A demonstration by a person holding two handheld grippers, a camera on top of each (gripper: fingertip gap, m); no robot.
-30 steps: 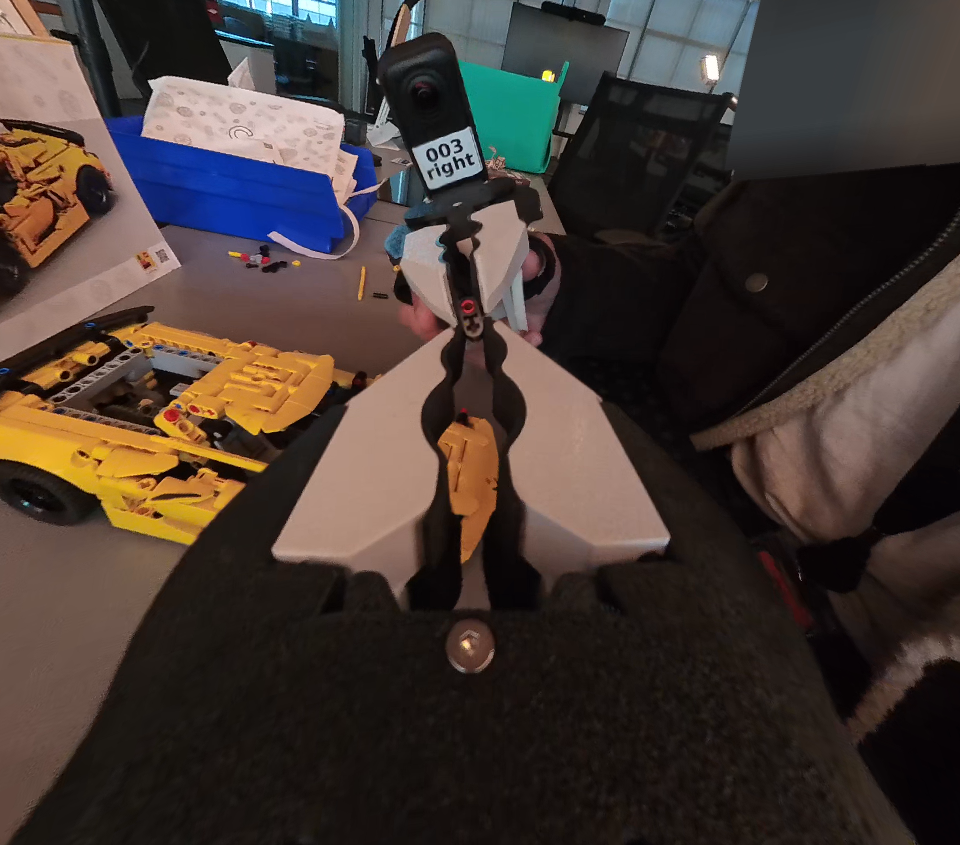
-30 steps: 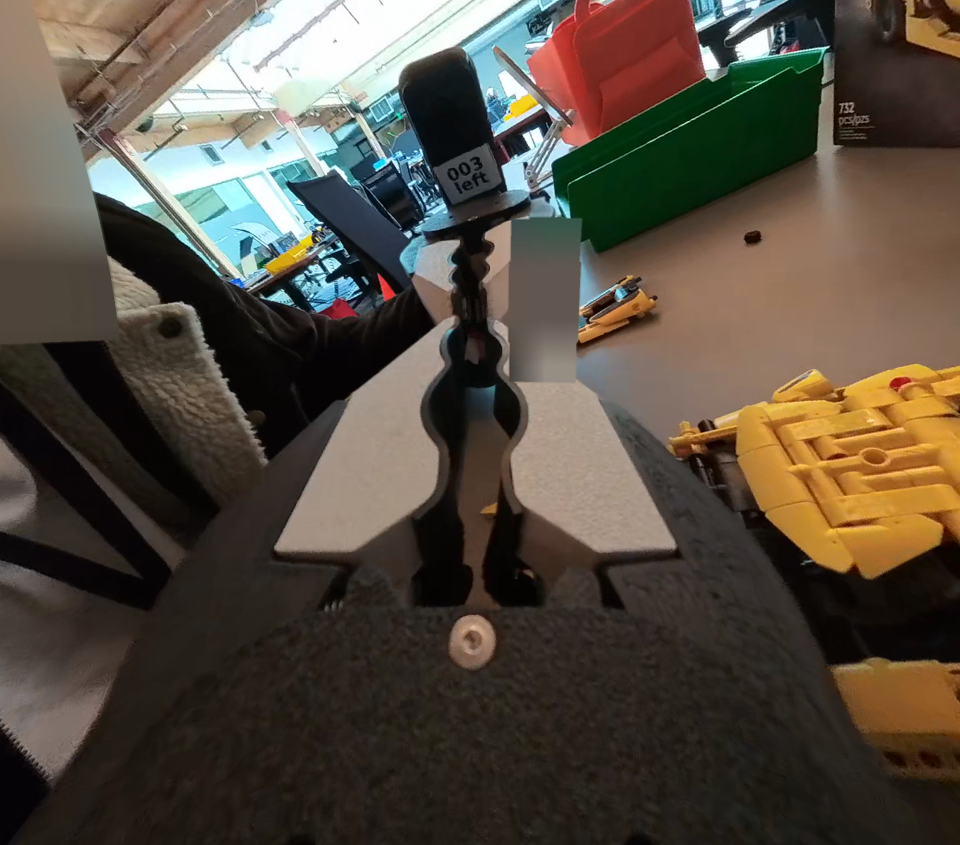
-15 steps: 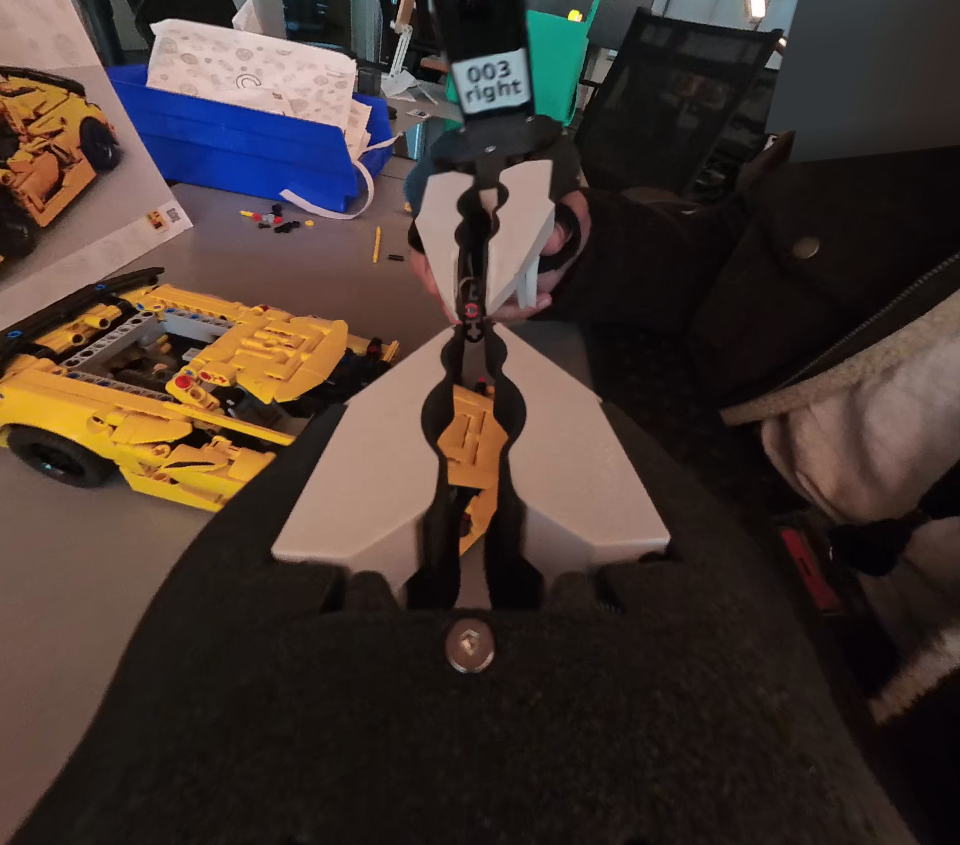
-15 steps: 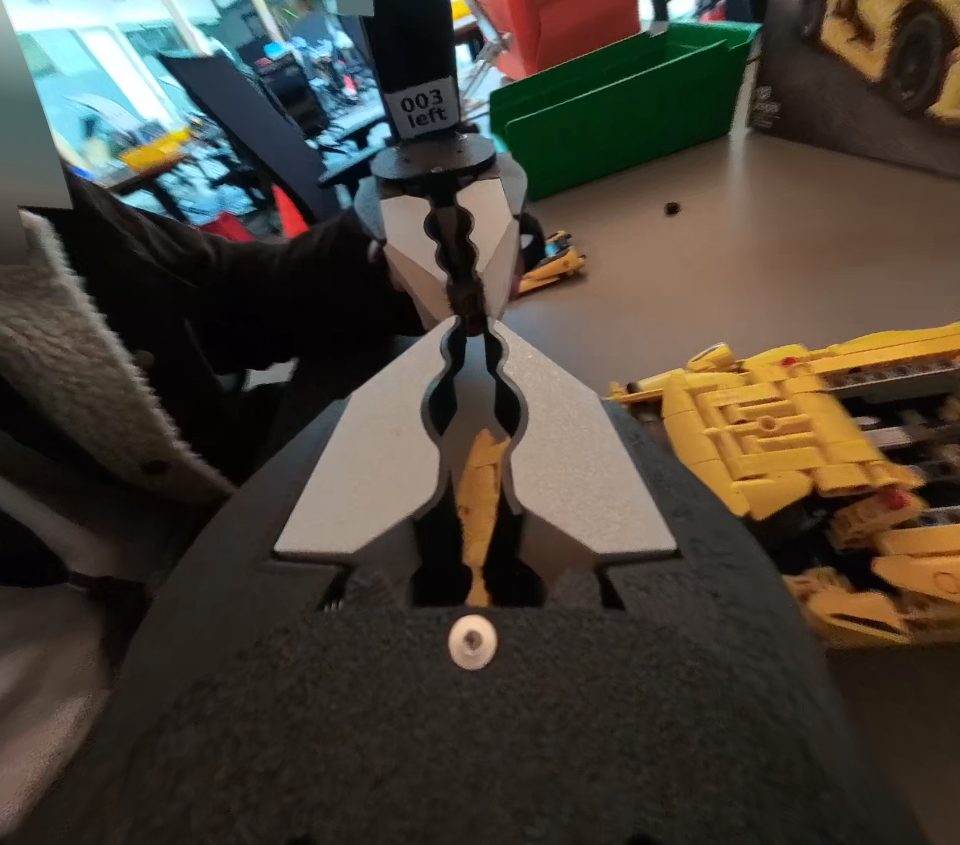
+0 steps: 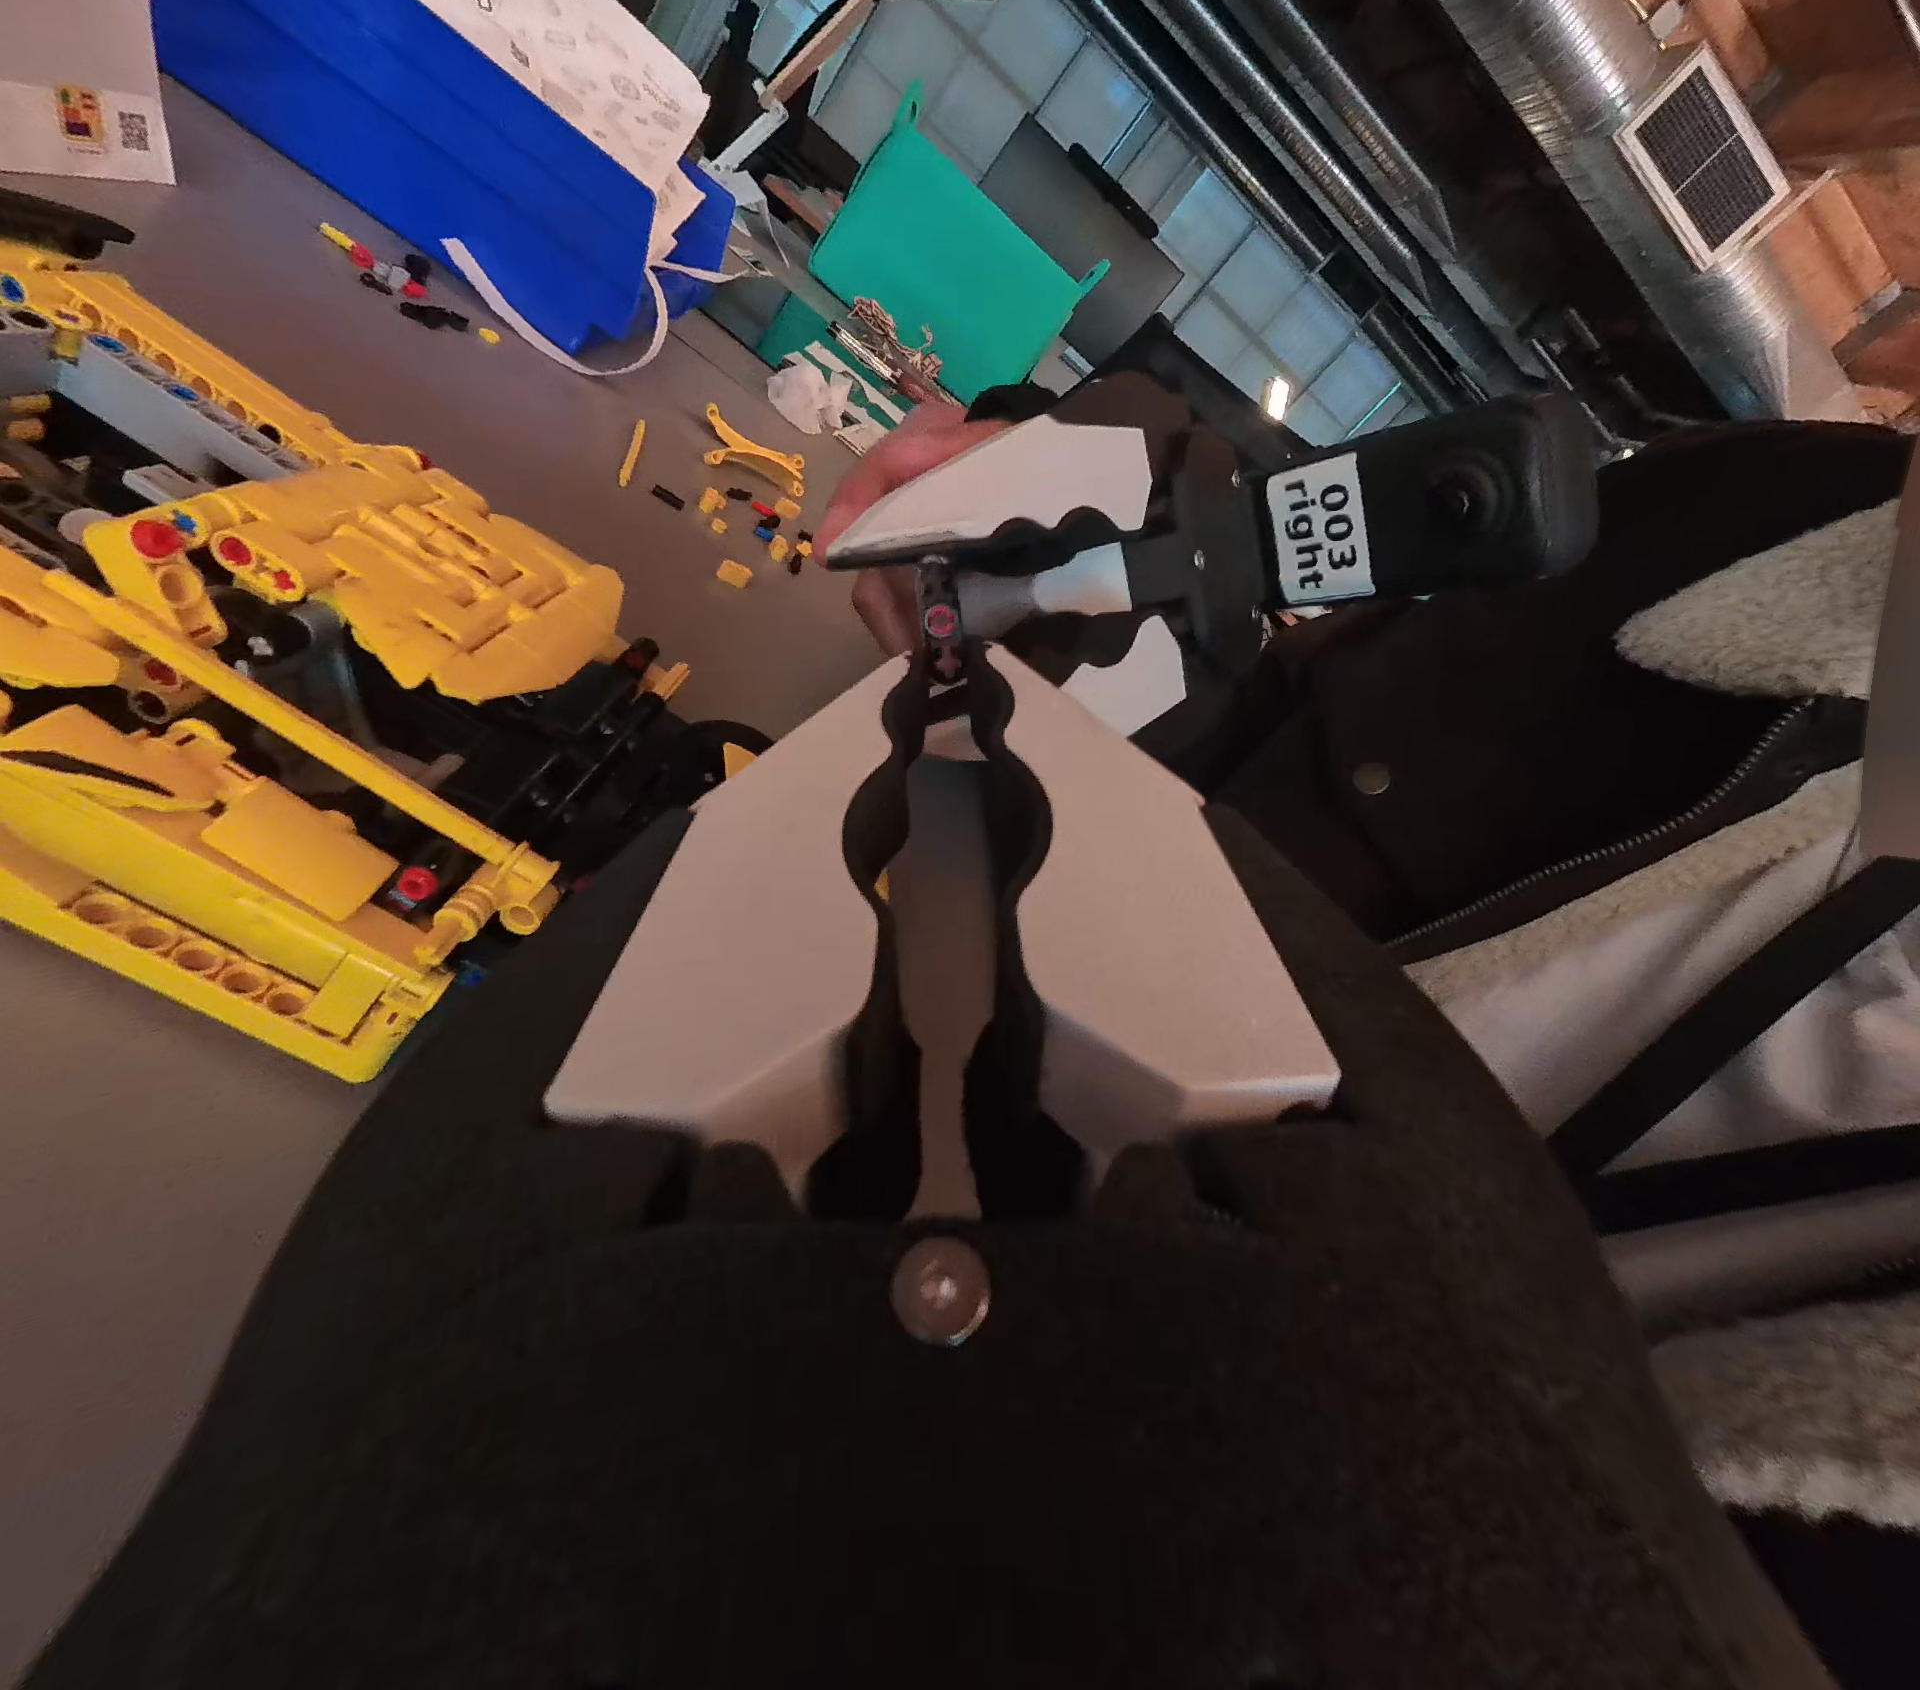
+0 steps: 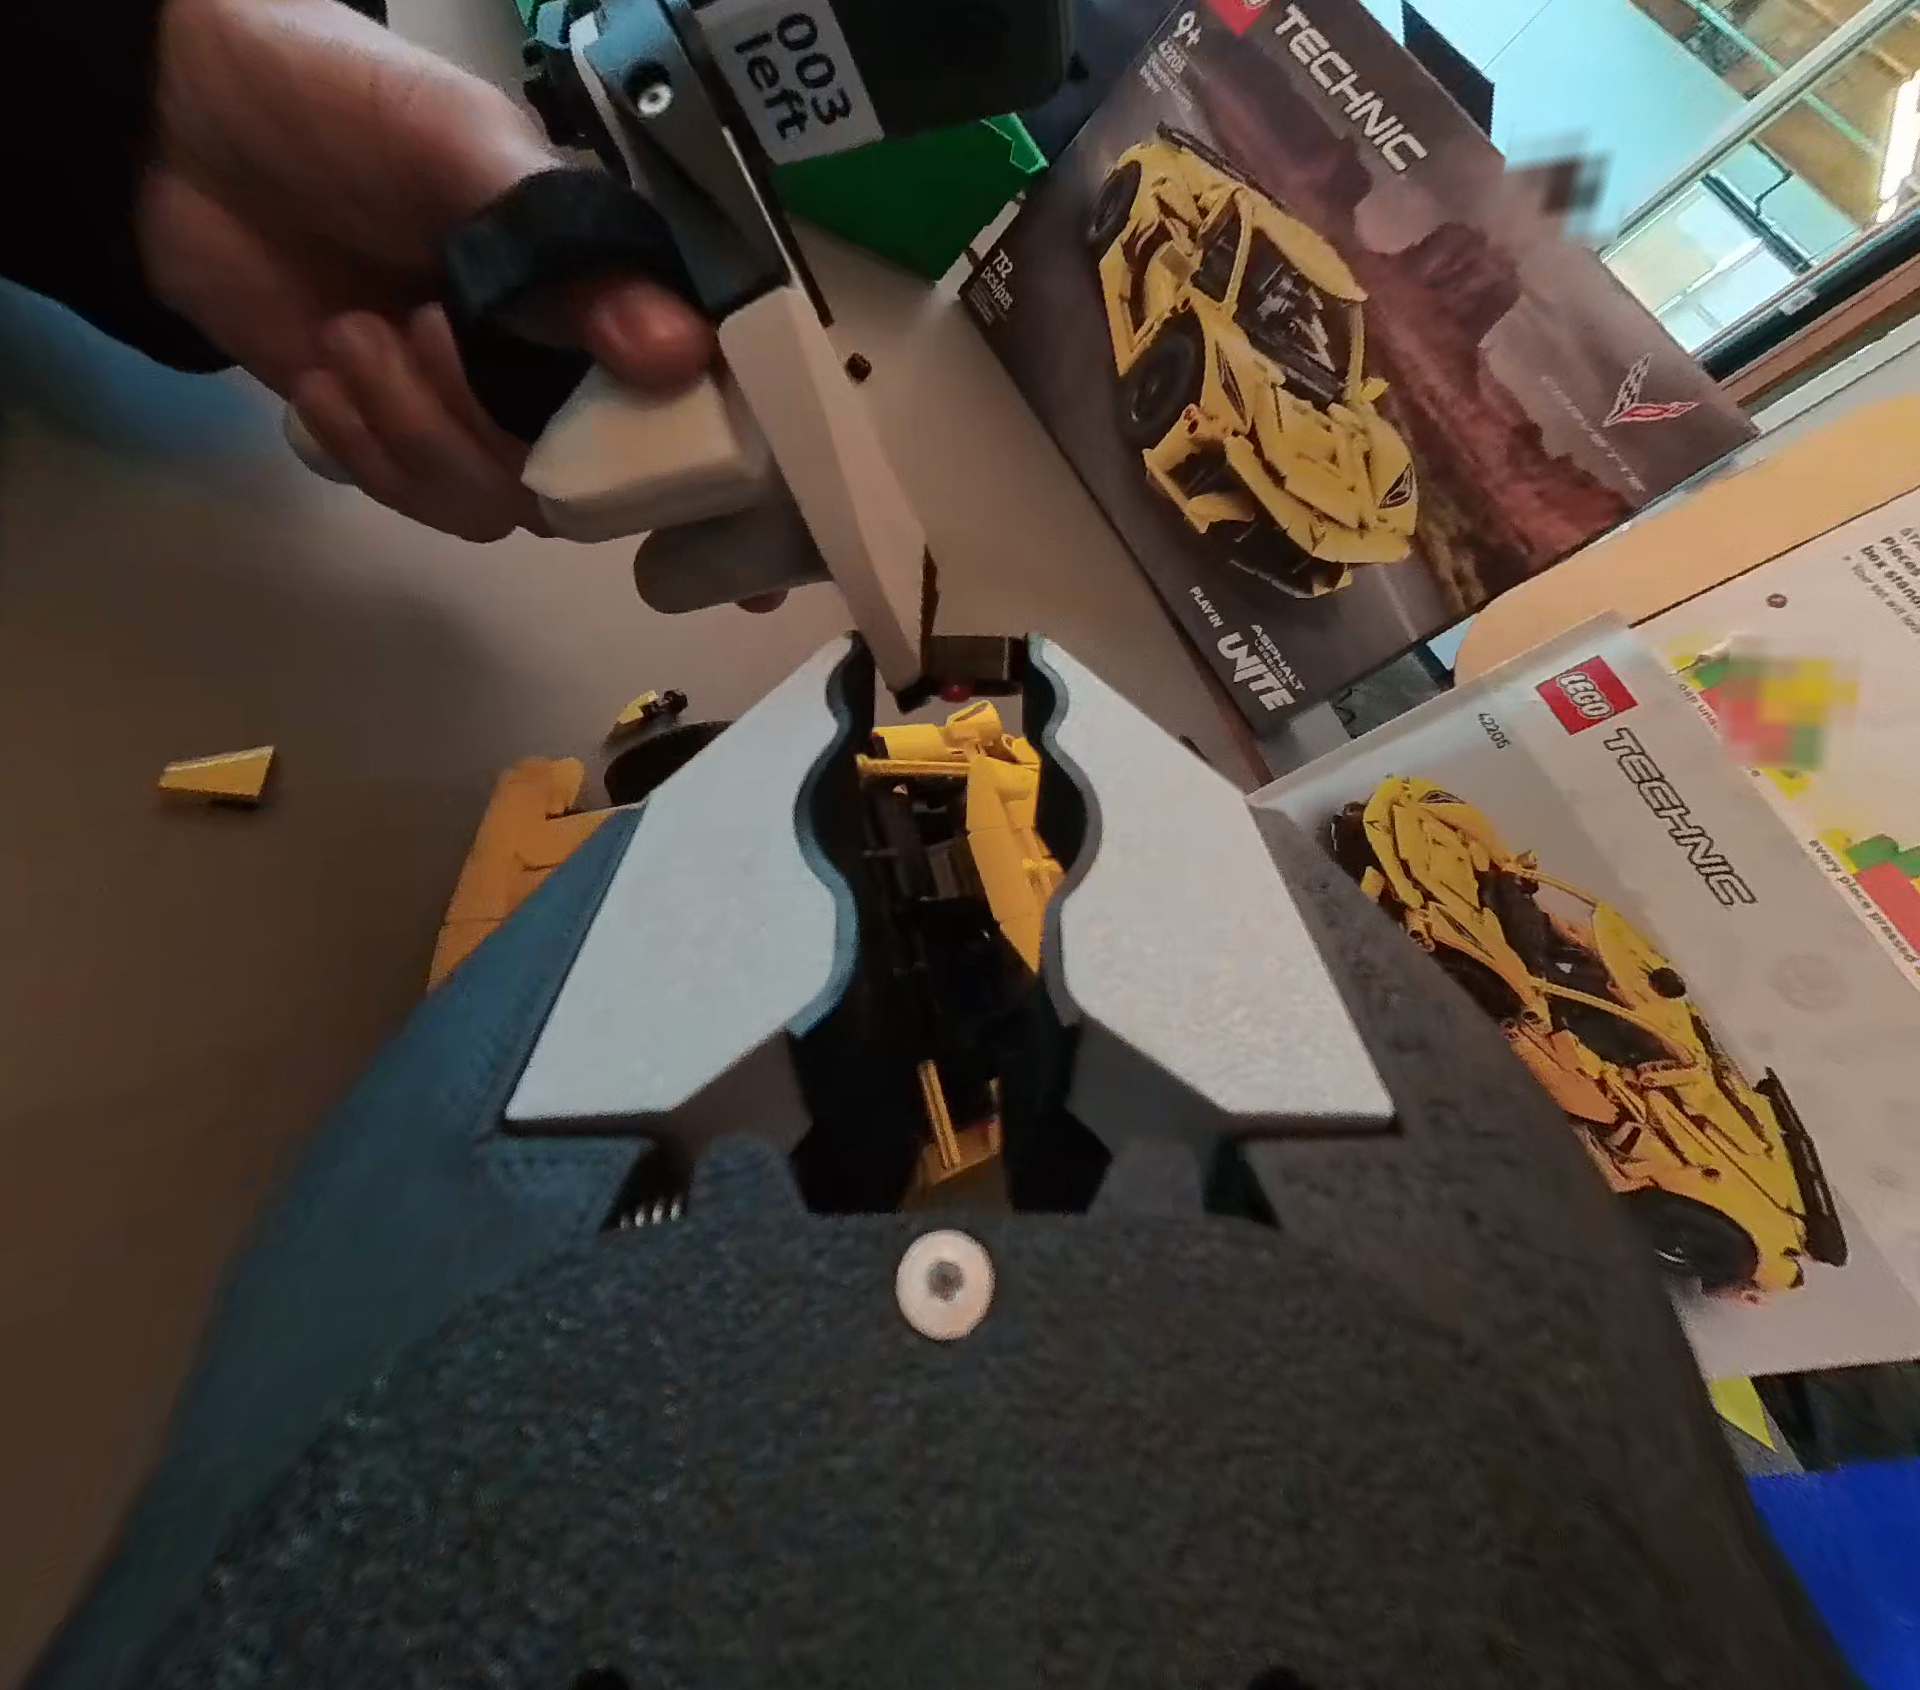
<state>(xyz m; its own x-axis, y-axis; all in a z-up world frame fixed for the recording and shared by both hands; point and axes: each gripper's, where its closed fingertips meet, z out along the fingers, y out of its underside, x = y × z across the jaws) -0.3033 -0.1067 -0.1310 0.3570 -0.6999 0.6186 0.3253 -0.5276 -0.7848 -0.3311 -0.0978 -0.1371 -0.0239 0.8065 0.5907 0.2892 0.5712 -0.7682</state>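
left wrist view: left claw [image 5: 945,684] pinching black red-dotted piece [image 5: 941,638].

Small black plastic beam with red pins [image 5: 940,622] is held upright in the air, lower end pinched in left gripper [image 5: 943,695] tips, upper end between right gripper [image 6: 948,672] tips - beside part-built yellow brick car [image 5: 312,580].

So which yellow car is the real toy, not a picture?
The brick-built car on the grey table. The other two are flat prints, on the dark box and the white booklet.
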